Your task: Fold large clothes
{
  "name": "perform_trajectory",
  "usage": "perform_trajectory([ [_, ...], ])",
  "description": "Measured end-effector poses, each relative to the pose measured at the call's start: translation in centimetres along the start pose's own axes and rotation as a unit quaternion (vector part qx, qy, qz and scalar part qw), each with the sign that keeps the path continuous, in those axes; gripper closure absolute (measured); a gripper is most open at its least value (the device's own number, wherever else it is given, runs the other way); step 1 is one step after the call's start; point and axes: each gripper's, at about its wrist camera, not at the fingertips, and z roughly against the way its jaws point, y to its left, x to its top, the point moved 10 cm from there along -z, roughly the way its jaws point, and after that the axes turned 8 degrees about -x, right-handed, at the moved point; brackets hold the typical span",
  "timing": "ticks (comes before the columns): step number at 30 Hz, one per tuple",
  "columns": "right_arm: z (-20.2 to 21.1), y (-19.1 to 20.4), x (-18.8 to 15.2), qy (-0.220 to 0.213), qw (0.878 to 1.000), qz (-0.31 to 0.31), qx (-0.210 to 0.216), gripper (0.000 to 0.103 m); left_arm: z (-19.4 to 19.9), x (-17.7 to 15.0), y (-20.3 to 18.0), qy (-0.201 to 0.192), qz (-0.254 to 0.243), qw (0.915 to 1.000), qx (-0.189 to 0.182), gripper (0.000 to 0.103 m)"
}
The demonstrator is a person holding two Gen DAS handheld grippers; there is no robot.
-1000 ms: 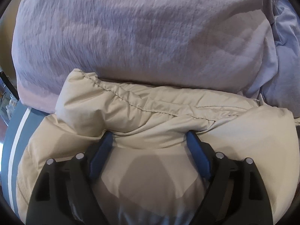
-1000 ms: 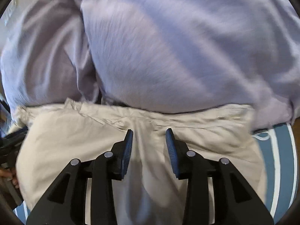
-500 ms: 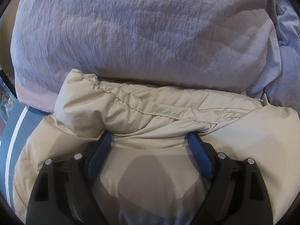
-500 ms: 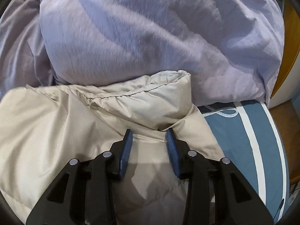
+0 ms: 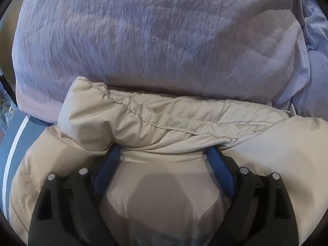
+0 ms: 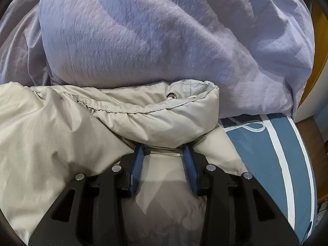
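Note:
A beige puffy jacket [image 5: 164, 123] lies on the bed, its rolled, stitched edge pressed against a lilac pillow. My left gripper [image 5: 163, 150] sits low over it with its jaws wide and opening. Flat jacket cloth lies under and between them, and the fingertips are tucked beneath the rolled edge. In the right wrist view the jacket [image 6: 61, 143] ends in a rolled corner with a metal snap [image 6: 170, 96]. My right gripper [image 6: 163, 148] stands partly open above that corner, tips under the roll, with cloth lying slack between the pads.
Lilac pillows [image 5: 153, 41] [image 6: 164, 41] bulk up right behind the jacket. A blue sheet with white stripes [image 6: 266, 153] shows to the right of the jacket and also at the left edge [image 5: 12, 143]. Wooden furniture [image 6: 319, 51] stands at the far right.
Both grippers have sunk closer to the jacket. The right view swung from the jacket's middle to its right corner. The left jaws have spread a little wider.

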Motion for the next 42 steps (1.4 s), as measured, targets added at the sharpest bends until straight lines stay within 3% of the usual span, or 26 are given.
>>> perform_trajectory([
  [11,-1.0,0.6,-1.2,-0.009,1.000,-0.001,-0.001,0.062,-1.2,-0.1,-0.4,-0.001,-0.002,1.0000,0.002,0.016],
  [15,-0.7,0.6,-0.8,0.018,1.000,-0.012,0.016,0.061,-0.5,-0.5,-0.6,0.014,-0.007,0.9999,0.005,0.016],
  [17,0.3,0.1,-0.9,0.028,0.999,-0.027,0.027,0.057,0.6,-0.9,-0.4,0.021,-0.006,0.9998,0.001,0.017],
  [19,1.7,-0.6,-1.0,0.025,0.998,-0.039,0.031,0.043,2.0,-1.1,-0.1,0.019,-0.005,0.9998,-0.008,0.017],
  [26,6.3,-4.3,-3.7,0.031,0.996,-0.083,0.035,0.035,8.6,-2.8,4.1,-0.010,0.017,0.9998,-0.009,0.017],
  [27,6.6,-4.9,-4.3,0.038,0.994,-0.092,0.036,0.030,9.1,-3.2,4.8,-0.009,0.021,0.9997,-0.007,0.017],
  [33,7.2,-7.4,-8.1,0.094,0.986,-0.133,0.044,0.030,11.1,-6.2,9.7,0.006,0.072,0.9974,0.001,0.017],
  [42,5.9,-7.5,-12.0,0.165,0.957,-0.216,0.100,0.026,10.6,-10.4,11.0,0.052,0.164,0.9838,-0.051,0.017],
])
